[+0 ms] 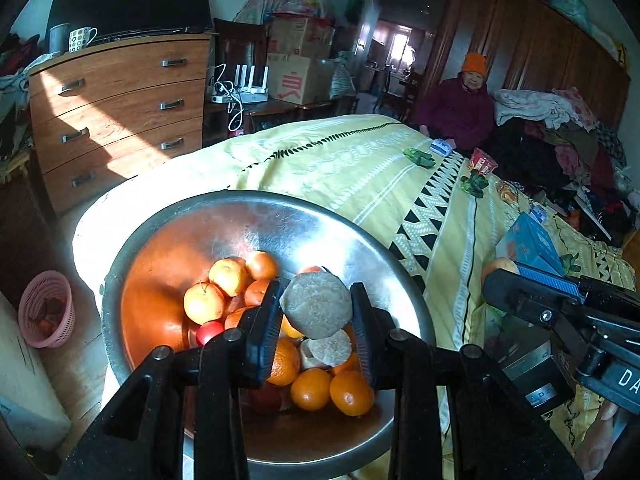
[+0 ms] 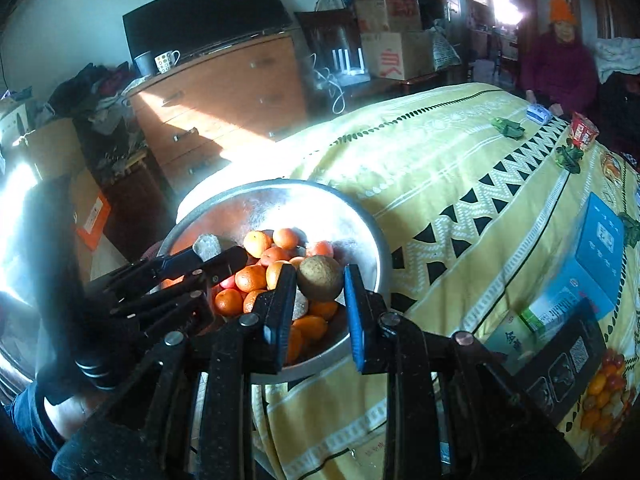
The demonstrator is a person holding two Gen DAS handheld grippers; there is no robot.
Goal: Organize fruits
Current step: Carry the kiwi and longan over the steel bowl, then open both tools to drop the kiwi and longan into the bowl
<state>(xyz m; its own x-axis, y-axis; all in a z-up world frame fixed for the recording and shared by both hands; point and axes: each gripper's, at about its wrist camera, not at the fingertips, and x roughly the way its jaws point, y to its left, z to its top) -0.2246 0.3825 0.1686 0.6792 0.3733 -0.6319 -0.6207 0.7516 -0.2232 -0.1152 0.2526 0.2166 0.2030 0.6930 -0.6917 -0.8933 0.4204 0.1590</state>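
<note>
Gripping a rough, grey-brown round fruit [image 1: 317,307] between its black pads, the left gripper [image 1: 318,320] hangs over a wide metal basin [image 1: 224,216] that sits on a yellow patterned bedspread [image 1: 360,168]. A second fruit of the same dull, sandy skin [image 1: 330,347] lies just below the held one, among the pile. The basin holds a heap of oranges [image 1: 311,389] and tangerines, with a small red fruit [image 1: 208,332] at the left edge of the heap. In the right wrist view, the right gripper [image 2: 320,292] has its blue-edged fingers closed against a brownish round fruit [image 2: 321,278], also above the basin [image 2: 360,216]; the left gripper [image 2: 208,254] shows at the left of that view with its pale fruit [image 2: 207,246] pinched at the tips. A blue box [image 2: 596,256] rests on the bedspread [image 2: 440,152] well to the right of the basin, near a green-and-white carton [image 2: 548,312]. Behind the bed stands a wooden chest of drawers [image 1: 116,108] bearing a spotted mug [image 1: 80,39] and a dark television [image 1: 128,0]. A pink basket [image 1: 47,309] stands on the floor at the left. A person in an orange hat [image 1: 466,100] sits at the far side of the bed.
</note>
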